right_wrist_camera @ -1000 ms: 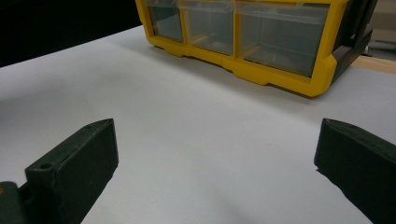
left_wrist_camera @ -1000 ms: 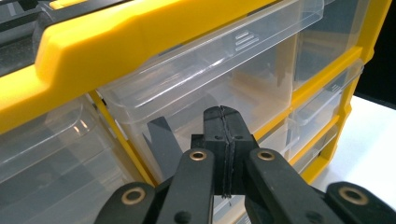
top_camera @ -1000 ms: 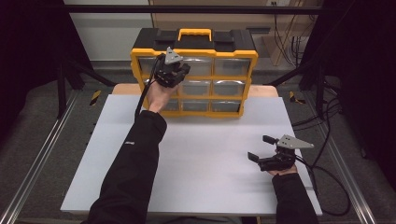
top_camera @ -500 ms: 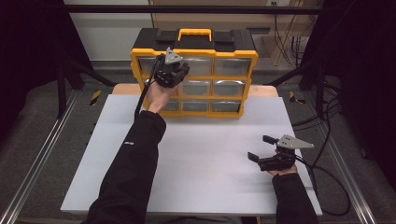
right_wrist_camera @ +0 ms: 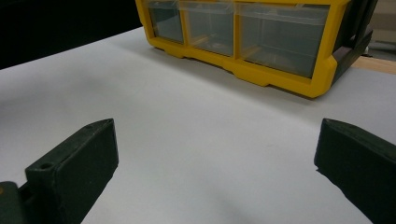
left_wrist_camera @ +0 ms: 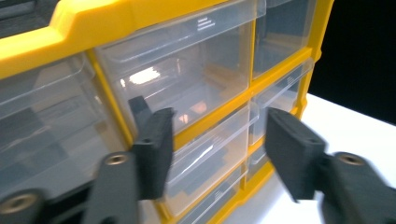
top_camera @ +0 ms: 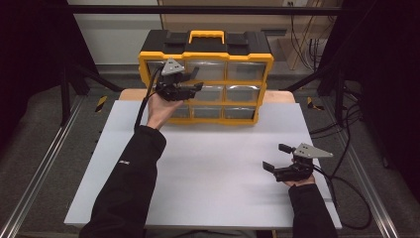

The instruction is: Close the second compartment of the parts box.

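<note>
Looking down from the high view, the left gripper (top_camera: 195, 81) is up against the front of the yellow organizer (top_camera: 205, 82), around the upper-left and middle drawers, while the right gripper (top_camera: 275, 157) sits low over the white tabletop (top_camera: 208, 163), well apart from the box and near the table's right edge.

The left gripper view gets you right up close: its jaws have just been opening and now stand partly apart, with nothing pinched between them. Clear drawers (left_wrist_camera: 187, 88) sit right behind the black pads (left_wrist_camera: 154, 149), and whether a pad touches the plastic I can't tell. That close-up also shows the yellow dividers between drawers, which the overhead shot only hints at.

The right gripper view gives the low angle instead: jaws spread wide, empty, with bare table between them and the organizer's bottom row (right_wrist_camera: 243, 32) further off.

Room-wise, loads of open white surface in front of the box, all the way to the near edge. The organizer stands at the far edge of the table, roughly centred, its base resting on the white top.

The box itself: yellow frame, black top with a yellow carry handle (top_camera: 205, 35), a grid of see-through drawers, the ones close up looking empty as far as I can tell.
</note>
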`<state>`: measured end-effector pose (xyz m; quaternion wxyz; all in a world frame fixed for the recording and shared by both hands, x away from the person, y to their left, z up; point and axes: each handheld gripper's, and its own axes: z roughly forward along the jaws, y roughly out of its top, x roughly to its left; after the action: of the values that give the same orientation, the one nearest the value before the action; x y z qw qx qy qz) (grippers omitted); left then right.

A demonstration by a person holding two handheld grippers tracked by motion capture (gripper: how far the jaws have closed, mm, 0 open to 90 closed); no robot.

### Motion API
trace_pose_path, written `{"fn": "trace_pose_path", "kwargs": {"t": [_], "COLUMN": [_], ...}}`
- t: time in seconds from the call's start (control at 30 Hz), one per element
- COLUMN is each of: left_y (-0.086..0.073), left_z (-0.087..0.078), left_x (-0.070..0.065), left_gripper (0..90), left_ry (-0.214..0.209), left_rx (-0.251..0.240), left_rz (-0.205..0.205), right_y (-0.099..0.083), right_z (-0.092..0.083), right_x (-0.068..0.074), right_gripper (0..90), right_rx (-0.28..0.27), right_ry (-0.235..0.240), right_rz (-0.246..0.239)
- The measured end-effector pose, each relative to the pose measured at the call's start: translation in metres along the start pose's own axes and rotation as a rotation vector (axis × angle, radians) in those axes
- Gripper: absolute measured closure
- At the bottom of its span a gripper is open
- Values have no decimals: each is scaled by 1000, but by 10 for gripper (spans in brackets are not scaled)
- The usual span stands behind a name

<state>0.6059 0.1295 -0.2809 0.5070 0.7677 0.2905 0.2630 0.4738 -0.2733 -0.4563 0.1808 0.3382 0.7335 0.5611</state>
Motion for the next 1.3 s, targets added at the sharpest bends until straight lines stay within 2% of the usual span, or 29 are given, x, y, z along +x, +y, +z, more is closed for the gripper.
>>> {"fn": "trace_pose_path", "kwargs": {"t": [0.1, 0.23, 0.3, 0.4, 0.47, 1.07, 1.3], "left_y": [-4, -8, -10, -13, -15, -45, -64], "left_z": [-6, -13, -17, -22, -25, -57, -65], "left_x": [-2, -5, -7, -8, -10, -23, -28], "left_gripper": [275, 159, 124, 64, 41, 21, 21], "left_ry": [-13, -21, -31, -59, -56, -83, -103], "left_rx": [-13, -7, -11, -12, -7, -38, -53], "left_rz": [-12, -18, -17, -39, -31, -34, -27], "right_y": [0, 0, 0, 0, 0, 0, 0], "right_z": [0, 0, 0, 0, 0, 1, 0], "right_x": [0, 0, 0, 0, 0, 0, 0], "right_gripper": [3, 3, 3, 3, 3, 3, 3], "right_rx": [-2, -3, -2, -2, 1, 6, 5], "right_ry": [0, 1, 0, -1, -1, -3, -6], "right_rz": [-1, 0, 0, -1, 0, 1, 2]}}
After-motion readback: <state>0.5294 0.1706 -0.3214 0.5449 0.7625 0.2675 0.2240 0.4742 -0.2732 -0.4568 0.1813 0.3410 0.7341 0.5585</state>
